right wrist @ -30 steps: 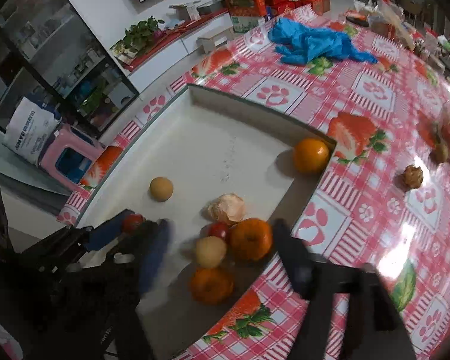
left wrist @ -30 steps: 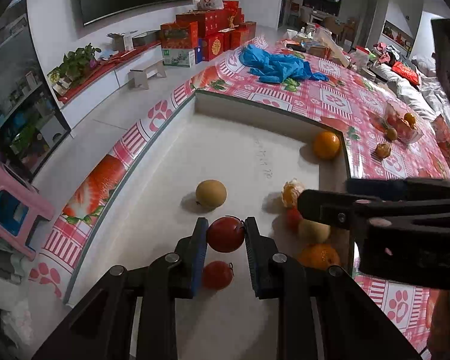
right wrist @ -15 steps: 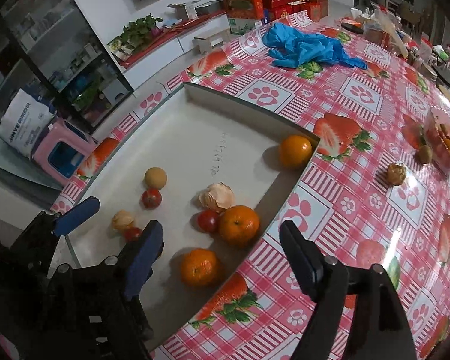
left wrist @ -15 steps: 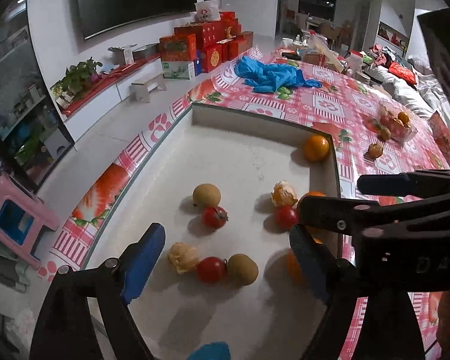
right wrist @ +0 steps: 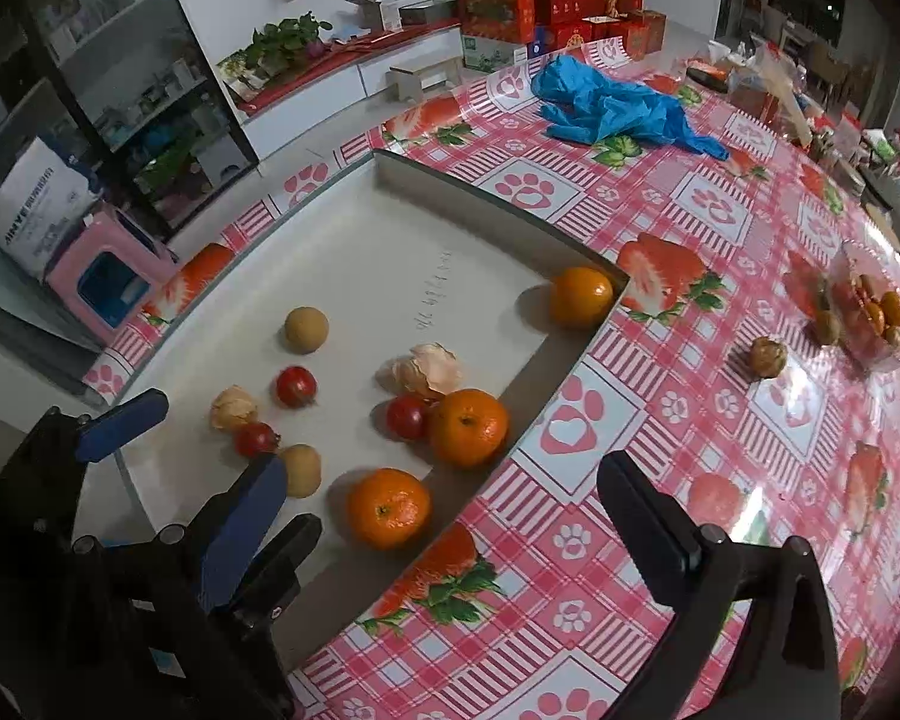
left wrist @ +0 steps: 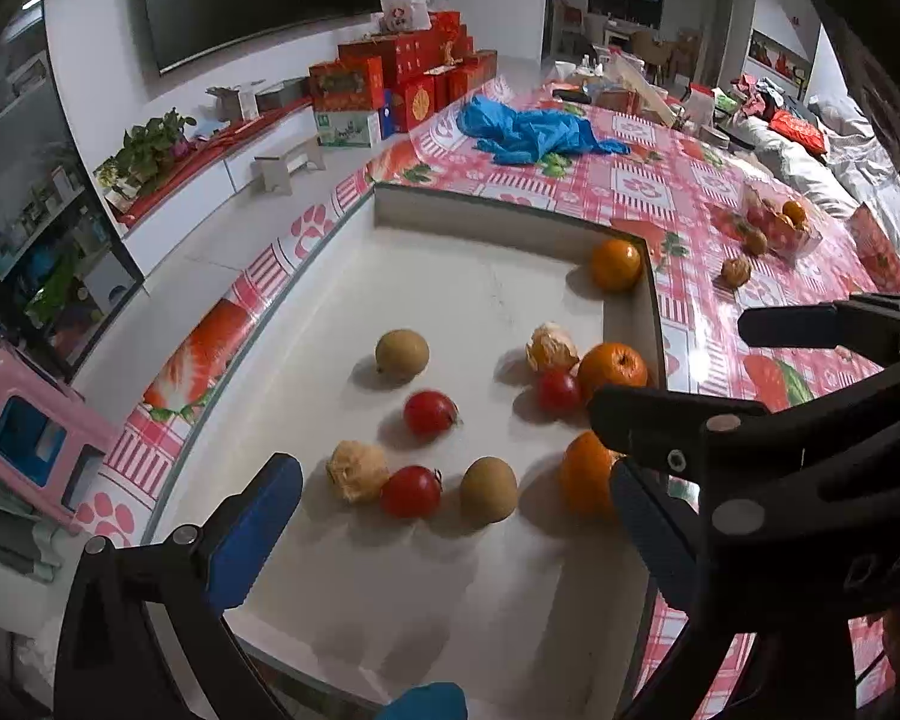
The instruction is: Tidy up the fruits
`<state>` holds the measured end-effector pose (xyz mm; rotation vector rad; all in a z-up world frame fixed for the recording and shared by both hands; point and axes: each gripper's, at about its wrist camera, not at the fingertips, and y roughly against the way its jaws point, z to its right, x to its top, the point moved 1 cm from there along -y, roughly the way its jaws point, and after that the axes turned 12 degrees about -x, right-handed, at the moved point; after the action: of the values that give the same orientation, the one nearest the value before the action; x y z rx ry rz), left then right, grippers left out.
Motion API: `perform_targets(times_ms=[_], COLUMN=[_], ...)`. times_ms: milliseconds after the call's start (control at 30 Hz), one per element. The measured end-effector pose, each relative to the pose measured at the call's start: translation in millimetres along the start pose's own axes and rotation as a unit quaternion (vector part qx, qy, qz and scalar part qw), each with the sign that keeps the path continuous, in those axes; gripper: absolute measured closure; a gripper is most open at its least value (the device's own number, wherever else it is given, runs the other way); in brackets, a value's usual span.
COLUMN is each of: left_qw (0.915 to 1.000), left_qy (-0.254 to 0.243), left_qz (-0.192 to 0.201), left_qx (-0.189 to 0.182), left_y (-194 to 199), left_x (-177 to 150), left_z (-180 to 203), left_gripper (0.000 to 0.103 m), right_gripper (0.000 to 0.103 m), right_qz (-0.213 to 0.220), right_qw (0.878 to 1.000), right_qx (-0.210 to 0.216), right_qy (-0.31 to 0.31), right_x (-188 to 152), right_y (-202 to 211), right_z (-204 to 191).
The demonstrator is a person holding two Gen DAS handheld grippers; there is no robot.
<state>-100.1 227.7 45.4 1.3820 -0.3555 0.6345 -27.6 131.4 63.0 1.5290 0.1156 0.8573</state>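
L hand-held gripper [left wrist: 450, 510] hanging spread wide, empty, over white tray [left wrist: 486, 276]. R hand-held gripper [right wrist: 459, 516] also spread, crossing in at 3 o'clock, partly blocking near orange [left wrist: 585, 474]. Fruits sitting loose in tray: tomato [left wrist: 411, 492] touching brown fruit [left wrist: 489, 491]. Blue gloves [left wrist: 528, 132] lying on table [left wrist: 648, 192] at 12 o'clock.

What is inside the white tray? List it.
White tray: three oranges, three tomatoes, two brown round fruits, two peeled pieces. The grippers hide its near end.
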Motion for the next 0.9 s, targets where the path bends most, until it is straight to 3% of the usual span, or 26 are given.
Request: perform_targets(times_ms=[267, 900], left_qw=[0.9999, 0.9989], left_qy=[-0.008, -0.027], left_qz=[-0.007, -0.016], left_qx=[0.013, 0.035], left_y=[2, 3], left_x=[-6, -8], left_z=[4, 16], left_gripper=[0.000, 0.000], right_gripper=[0.000, 0.000], right_qz=[0.015, 0.018], right_qw=[0.999, 0.998], right_qx=[-0.036, -0.039], right_qy=[0.030, 0.047], right_x=[-8, -14], right_y=[7, 10], right_z=[-4, -7])
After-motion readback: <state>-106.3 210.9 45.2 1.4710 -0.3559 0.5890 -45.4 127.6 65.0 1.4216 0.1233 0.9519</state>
